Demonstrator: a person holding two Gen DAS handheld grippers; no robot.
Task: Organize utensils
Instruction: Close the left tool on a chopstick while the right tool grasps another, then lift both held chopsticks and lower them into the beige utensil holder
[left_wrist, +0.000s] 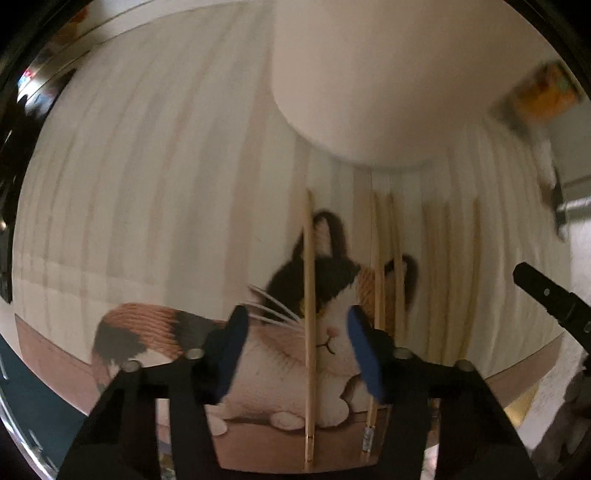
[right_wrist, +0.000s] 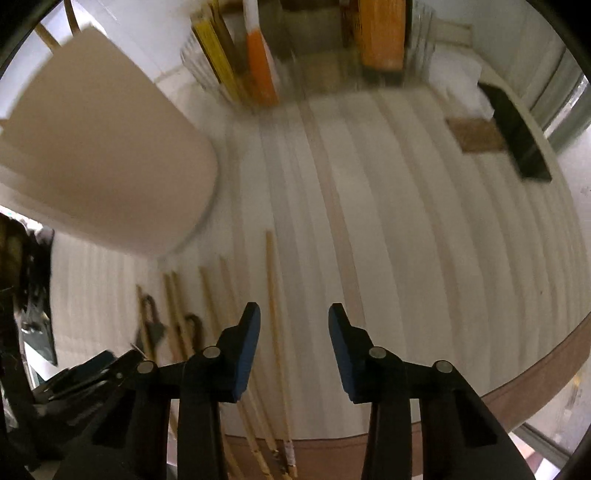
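A: Left gripper (left_wrist: 295, 350)?
B: Unclenched, 1 chopstick (left_wrist: 309, 332) between its pads, untouched, on the cat mat (left_wrist: 147, 325).
A: Right gripper (right_wrist: 293, 350)?
B: Released, empty; chopsticks (right_wrist: 275, 317) lie just left, near the cup (right_wrist: 110, 147).

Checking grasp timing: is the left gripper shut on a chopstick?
No, open: one chopstick lies between the left gripper's pads, gaps either side.

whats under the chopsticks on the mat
Under the chopsticks lies a cat picture on the striped mat. The left tool hides part of the cat's body.
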